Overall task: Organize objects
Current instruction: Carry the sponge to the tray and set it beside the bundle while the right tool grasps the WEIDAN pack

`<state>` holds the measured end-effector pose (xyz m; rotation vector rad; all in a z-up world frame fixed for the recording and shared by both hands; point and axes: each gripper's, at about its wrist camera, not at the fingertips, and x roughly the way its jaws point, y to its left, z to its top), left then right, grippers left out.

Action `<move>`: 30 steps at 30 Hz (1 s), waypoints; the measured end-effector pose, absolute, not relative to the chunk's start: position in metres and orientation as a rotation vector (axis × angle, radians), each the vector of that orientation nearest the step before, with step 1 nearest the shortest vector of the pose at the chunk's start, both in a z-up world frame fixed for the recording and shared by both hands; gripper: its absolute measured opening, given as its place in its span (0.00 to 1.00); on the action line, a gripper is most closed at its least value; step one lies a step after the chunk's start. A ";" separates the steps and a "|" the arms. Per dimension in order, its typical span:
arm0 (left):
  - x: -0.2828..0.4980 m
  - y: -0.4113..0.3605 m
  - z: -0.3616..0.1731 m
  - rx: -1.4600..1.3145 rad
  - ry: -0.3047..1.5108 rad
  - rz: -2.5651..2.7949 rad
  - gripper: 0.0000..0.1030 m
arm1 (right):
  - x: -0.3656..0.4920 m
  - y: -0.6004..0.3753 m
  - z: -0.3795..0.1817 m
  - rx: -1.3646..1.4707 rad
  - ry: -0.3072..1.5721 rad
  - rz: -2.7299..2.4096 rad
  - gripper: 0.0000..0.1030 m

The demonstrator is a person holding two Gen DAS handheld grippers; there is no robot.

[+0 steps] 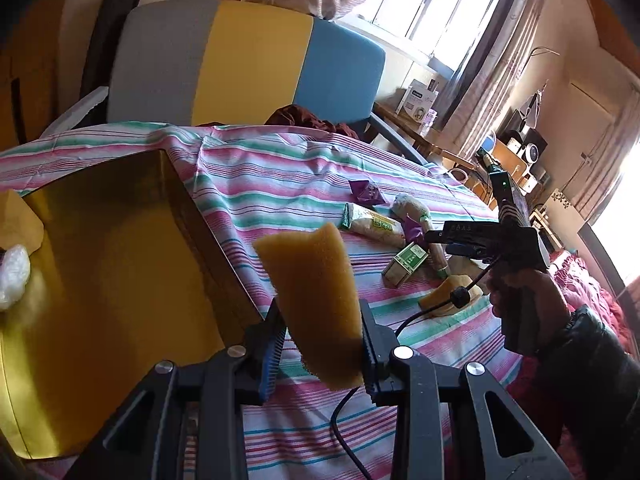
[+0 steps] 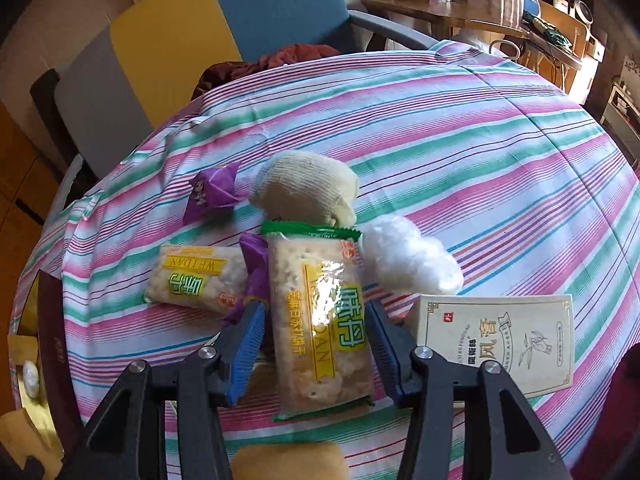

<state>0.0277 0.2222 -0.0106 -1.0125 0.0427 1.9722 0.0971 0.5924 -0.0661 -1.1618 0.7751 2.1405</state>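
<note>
Orange sponge (image 1: 310,304) sits clenched in the left tongs (image 1: 322,354) at lower centre, beside the yellow box (image 1: 112,280). Right tongs (image 2: 316,344) straddle a cracker packet (image 2: 320,328) on the striped bench (image 2: 480,152); contact unclear.

"WEIDAN" on both cracker packets (image 2: 320,320) (image 2: 196,284).

Amber sponge (image 1: 316,304), gold box (image 1: 108,280), pink-and-green striped cloth (image 2: 460,128), seemingly purple wrapper (image 2: 216,192).

The tabletop (image 2: 460,128) is covered by a striped cloth (image 2: 500,184); cracker packets (image 2: 196,284), purple wrappers (image 2: 214,194), a sock (image 2: 308,188) and a printed box (image 2: 500,344) are laid on it
</note>
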 end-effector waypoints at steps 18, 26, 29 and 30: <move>0.028 0.209 -0.008 -1.022 0.043 2.002 0.33 | 0.079 0.585 -0.081 -1.349 0.528 2.078 0.51; 0.032 0.208 -0.007 -1.019 0.049 2.002 0.33 | 0.070 0.582 -0.091 -1.414 0.364 2.032 0.51; 0.031 0.204 -0.004 -1.011 0.040 2.011 0.33 | 0.071 0.582 -0.092 -1.421 0.365 2.029 0.46; 0.030 0.203 -0.004 -1.011 0.036 2.015 0.33 | 0.071 0.580 -0.092 -1.426 0.350 2.028 0.45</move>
